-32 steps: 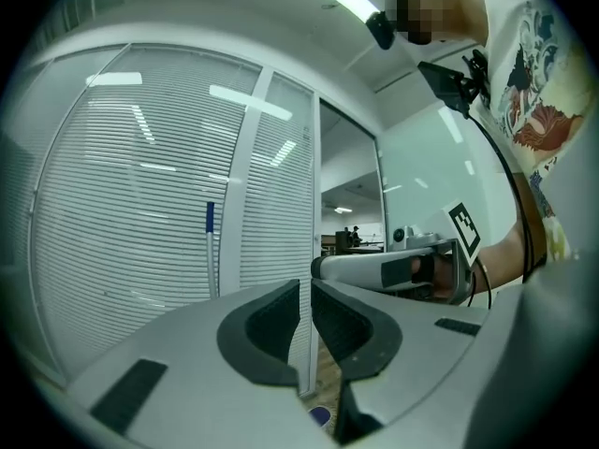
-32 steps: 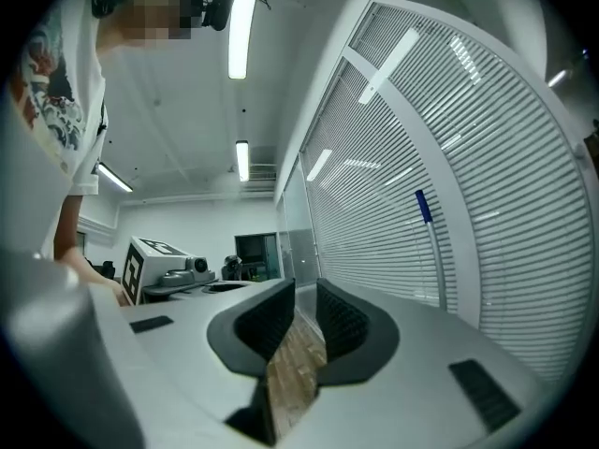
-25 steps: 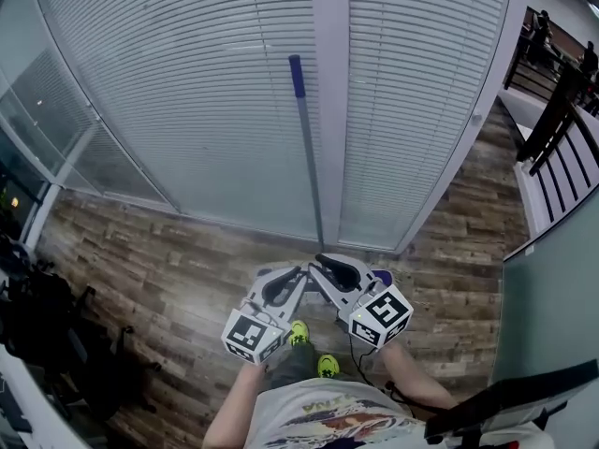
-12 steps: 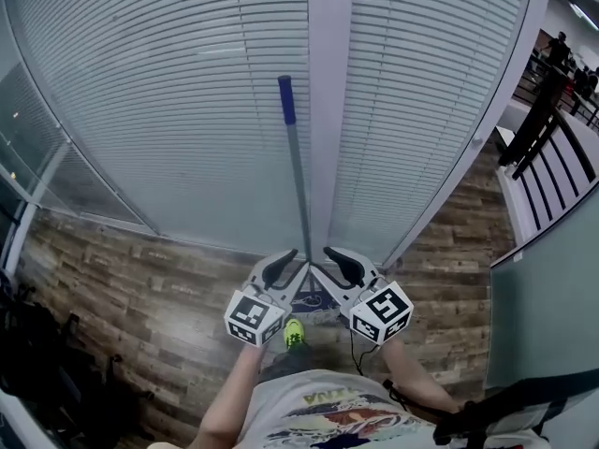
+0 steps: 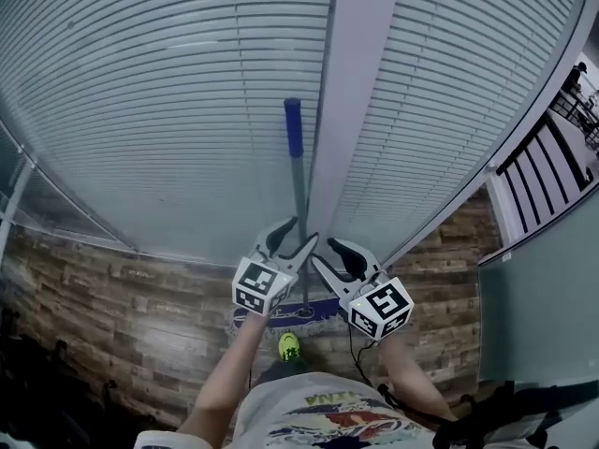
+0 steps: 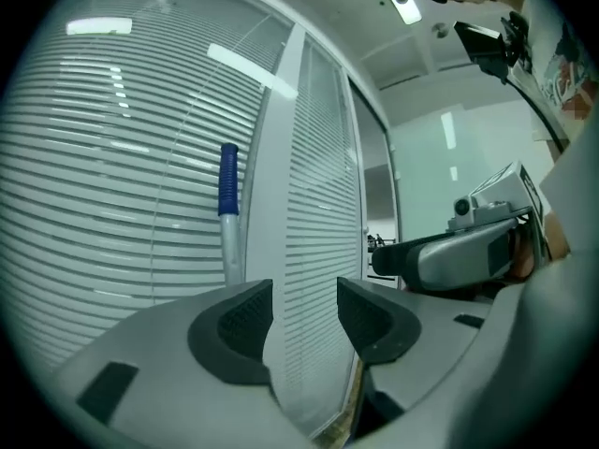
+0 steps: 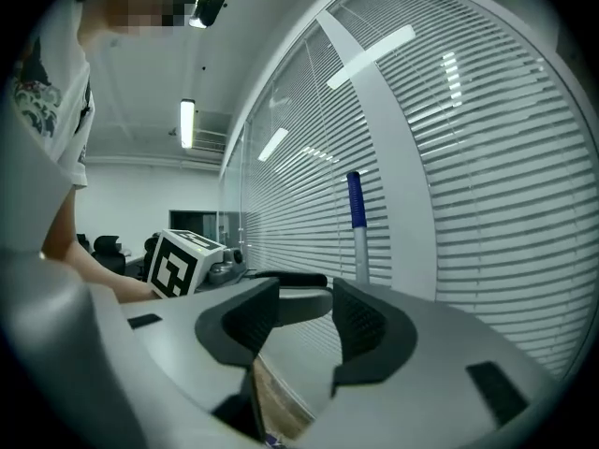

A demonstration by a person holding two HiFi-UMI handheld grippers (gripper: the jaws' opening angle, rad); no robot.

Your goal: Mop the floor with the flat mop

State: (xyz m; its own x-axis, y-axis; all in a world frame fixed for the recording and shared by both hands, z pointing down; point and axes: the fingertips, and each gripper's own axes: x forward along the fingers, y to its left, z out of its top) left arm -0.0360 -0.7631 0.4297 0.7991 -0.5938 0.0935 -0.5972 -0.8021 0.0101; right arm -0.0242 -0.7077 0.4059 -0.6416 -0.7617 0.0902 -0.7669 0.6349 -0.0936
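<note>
The flat mop stands upright against the blind-covered glass wall, its blue grip on top and its grey pole running down to the mop head on the wood floor. My left gripper sits just left of the pole, its jaws opening with nothing between them. My right gripper is just right of the pole, its jaws also opening and empty. In the left gripper view the pole rises beyond the left gripper. In the right gripper view the blue grip shows past the right gripper.
A white pillar divides the glass wall right beside the mop. Wood-plank floor runs along the wall's foot. A person's green shoe is near the mop head. A dark railing and a grey panel stand at the right.
Both grippers went from shut close together at the pole to open, apart on either side of it. The wall and mop have come nearer in view, and the mop stays leaning on its own.
</note>
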